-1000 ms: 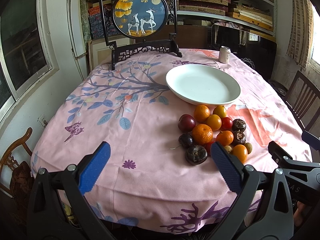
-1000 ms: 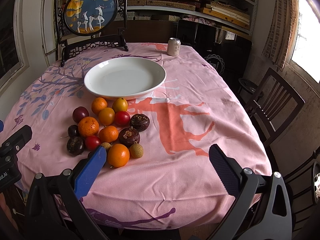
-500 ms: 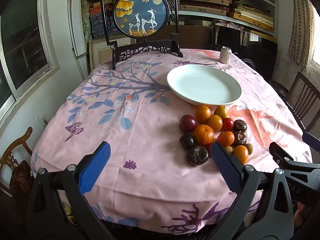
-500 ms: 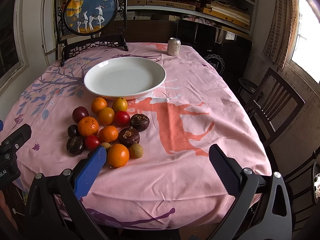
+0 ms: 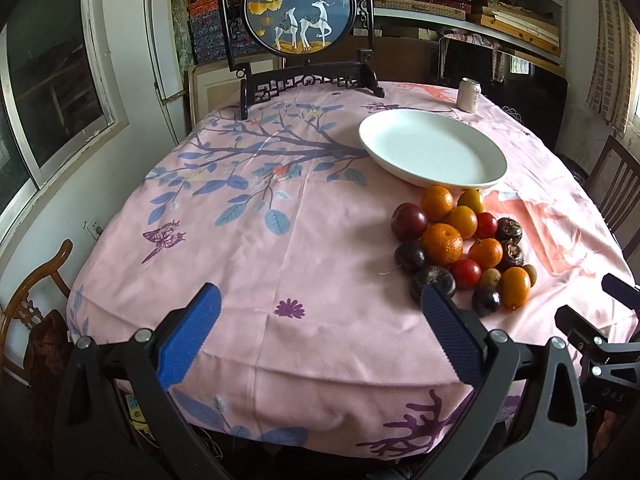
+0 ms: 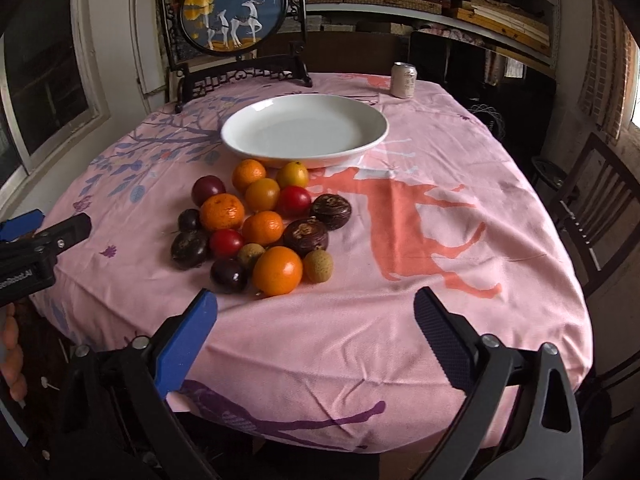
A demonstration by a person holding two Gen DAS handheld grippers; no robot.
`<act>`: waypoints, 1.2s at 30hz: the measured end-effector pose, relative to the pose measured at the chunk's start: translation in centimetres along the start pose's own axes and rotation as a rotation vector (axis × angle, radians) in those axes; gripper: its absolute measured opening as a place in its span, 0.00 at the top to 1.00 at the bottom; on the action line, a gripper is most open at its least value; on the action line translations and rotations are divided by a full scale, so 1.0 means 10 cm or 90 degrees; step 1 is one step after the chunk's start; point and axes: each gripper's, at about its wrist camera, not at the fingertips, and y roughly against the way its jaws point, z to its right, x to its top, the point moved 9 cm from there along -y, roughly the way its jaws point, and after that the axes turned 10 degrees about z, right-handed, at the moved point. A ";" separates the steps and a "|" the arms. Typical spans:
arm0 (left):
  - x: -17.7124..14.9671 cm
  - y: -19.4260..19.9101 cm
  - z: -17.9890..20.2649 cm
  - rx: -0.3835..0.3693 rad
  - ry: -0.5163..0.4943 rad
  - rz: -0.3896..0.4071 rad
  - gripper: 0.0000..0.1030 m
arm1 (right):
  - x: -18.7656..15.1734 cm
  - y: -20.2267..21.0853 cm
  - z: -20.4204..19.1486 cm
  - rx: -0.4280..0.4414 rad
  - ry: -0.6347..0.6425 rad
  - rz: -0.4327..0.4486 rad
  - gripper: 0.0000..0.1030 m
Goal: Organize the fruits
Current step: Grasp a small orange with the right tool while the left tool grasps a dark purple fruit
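Beside the white plate [image 6: 304, 130] lie heaped fruits [image 6: 256, 224]; both claws, left [image 5: 320, 332] and right [image 6: 316, 336], gape empty, the right's jaws just narrowing.

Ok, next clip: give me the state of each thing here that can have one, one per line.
White plate: upright on the cloth, empty.
Fruit pile: on the cloth in front of the plate, none plated yet.
Can: upright, behind the plate.
Round screen: standing upright on its stand.
Left gripper: open, empty.
Right gripper: open, empty, jaws just closing somewhat.
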 end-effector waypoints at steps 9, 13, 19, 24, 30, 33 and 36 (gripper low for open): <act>-0.15 -0.19 0.09 -0.009 -0.012 -0.037 0.02 | -0.10 -0.45 -0.30 0.065 0.015 -0.063 0.59; -0.20 -0.26 0.10 -0.012 -0.013 -0.048 0.02 | -0.11 -0.65 -0.22 0.042 0.011 -0.069 0.63; -0.26 -0.43 0.27 -0.027 -0.028 -0.071 0.02 | -0.07 -0.76 -0.12 0.068 -0.028 -0.066 0.66; -0.29 -0.59 0.51 -0.050 -0.049 -0.085 0.02 | -0.06 -0.49 0.13 0.027 -0.025 -0.035 0.66; -0.44 -0.80 0.87 -0.103 -0.063 -0.144 0.18 | -0.11 -0.40 0.41 -0.003 -0.036 -0.025 0.66; -0.41 -0.84 0.96 -0.111 -0.059 -0.138 0.28 | -0.12 -0.41 0.43 0.008 -0.037 -0.025 0.66; -0.37 -0.87 1.03 -0.121 -0.055 -0.133 0.46 | -0.14 -0.43 0.43 0.016 -0.038 -0.033 0.66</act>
